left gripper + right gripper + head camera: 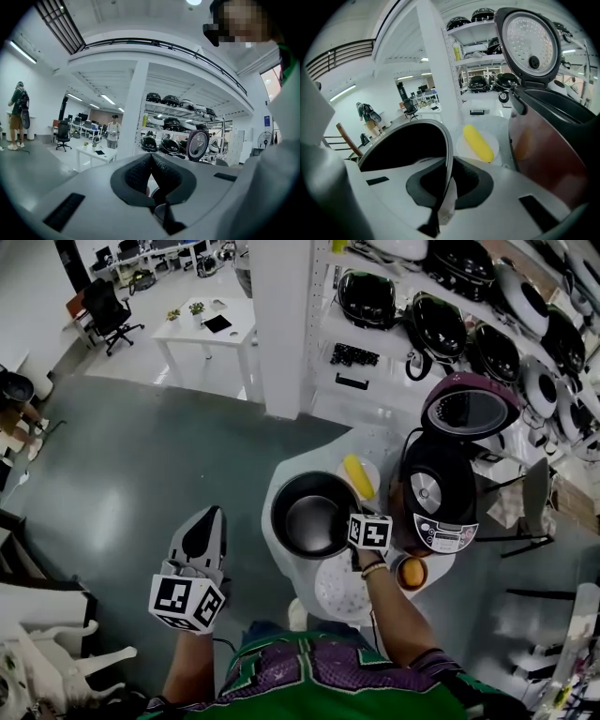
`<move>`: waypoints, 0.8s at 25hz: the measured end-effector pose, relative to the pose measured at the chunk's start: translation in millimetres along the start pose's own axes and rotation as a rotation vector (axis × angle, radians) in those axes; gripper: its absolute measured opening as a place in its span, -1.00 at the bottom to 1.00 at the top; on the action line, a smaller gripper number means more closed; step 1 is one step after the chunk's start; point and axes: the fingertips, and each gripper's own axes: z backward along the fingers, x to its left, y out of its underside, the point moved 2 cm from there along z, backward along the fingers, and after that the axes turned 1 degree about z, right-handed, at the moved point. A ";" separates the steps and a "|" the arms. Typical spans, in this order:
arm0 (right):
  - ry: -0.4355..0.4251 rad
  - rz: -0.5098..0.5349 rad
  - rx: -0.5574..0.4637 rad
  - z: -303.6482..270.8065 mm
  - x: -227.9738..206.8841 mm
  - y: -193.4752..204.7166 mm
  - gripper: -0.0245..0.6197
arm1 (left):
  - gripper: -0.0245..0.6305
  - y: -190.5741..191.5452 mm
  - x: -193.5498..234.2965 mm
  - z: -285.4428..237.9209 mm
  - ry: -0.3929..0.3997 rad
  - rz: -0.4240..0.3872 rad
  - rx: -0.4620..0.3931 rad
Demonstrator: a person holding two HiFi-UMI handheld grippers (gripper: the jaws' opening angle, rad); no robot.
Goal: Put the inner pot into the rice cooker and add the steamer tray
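Note:
The dark inner pot (314, 518) stands on the round white table (375, 444), left of the black rice cooker (439, 495), whose lid (467, 410) is up. My right gripper (356, 519) is shut on the pot's right rim; in the right gripper view that thin rim (449, 140) runs between the pads of the right gripper (449, 164), with the cooker (548, 140) close on the right. The white steamer tray (342, 592) lies at the table's near edge. My left gripper (208, 518) hovers over the floor left of the table, its pads (140, 171) meeting on nothing.
A yellow corn cob (358, 476) lies on a plate behind the pot, and an orange (412, 573) sits beside the steamer tray. Shelves of rice cookers (469, 334) stand behind the table, next to a white pillar (281, 324). A white desk (208, 329) stands further back.

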 end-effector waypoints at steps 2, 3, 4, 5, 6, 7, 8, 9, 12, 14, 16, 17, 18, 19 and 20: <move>-0.009 -0.015 -0.006 5.8 -0.4 1.1 -0.87 | -0.86 0.2 -2.7 3.4 0.003 0.000 0.002; -0.018 -0.026 -0.009 7.7 -0.2 1.8 -0.87 | -0.86 0.6 -3.5 5.1 0.005 0.000 0.001; -0.026 -0.035 -0.015 9.5 0.2 1.8 -0.87 | -0.86 1.1 -4.0 6.4 0.008 0.000 -0.002; -0.030 -0.041 -0.022 12.4 0.4 0.1 -0.87 | -0.86 1.5 -4.6 7.4 0.012 0.001 -0.006; -0.030 -0.042 -0.031 16.7 0.6 -2.9 -0.87 | -0.86 1.6 -5.7 8.2 0.017 0.002 -0.010; -0.030 -0.041 -0.040 22.0 1.1 -6.3 -0.87 | -0.86 1.2 -7.5 9.2 0.021 0.003 -0.015; -0.031 -0.041 -0.049 27.4 1.8 -9.2 -0.87 | -0.86 0.6 -10.0 10.8 0.026 0.002 -0.018; -0.032 -0.042 -0.056 32.8 2.4 -11.2 -0.87 | -0.86 -0.2 -12.6 12.8 0.031 0.001 -0.022; -0.037 -0.041 -0.084 49.7 2.2 -19.2 -0.86 | -0.86 -2.7 -20.5 18.1 0.049 -0.002 -0.036; -0.041 -0.046 -0.100 61.8 1.5 -26.3 -0.86 | -0.86 -4.8 -25.4 19.8 0.062 -0.002 -0.042; -0.050 -0.058 -0.110 73.4 1.7 -31.0 -0.86 | -0.86 -7.5 -30.8 22.0 0.076 -0.005 -0.043; -0.055 -0.063 -0.116 79.2 2.1 -32.9 -0.86 | -0.86 -9.4 -33.5 23.3 0.083 -0.008 -0.045; -0.059 -0.067 -0.124 85.3 2.5 -35.2 -0.86 | -0.86 -11.4 -36.1 24.4 0.089 -0.011 -0.049; -0.065 -0.071 -0.133 91.6 2.9 -37.9 -0.86 | -0.86 -13.6 -39.0 24.8 0.096 -0.014 -0.054; -0.073 -0.075 -0.142 98.0 3.0 -41.2 -0.86 | -0.86 -15.7 -42.6 24.3 0.105 -0.018 -0.058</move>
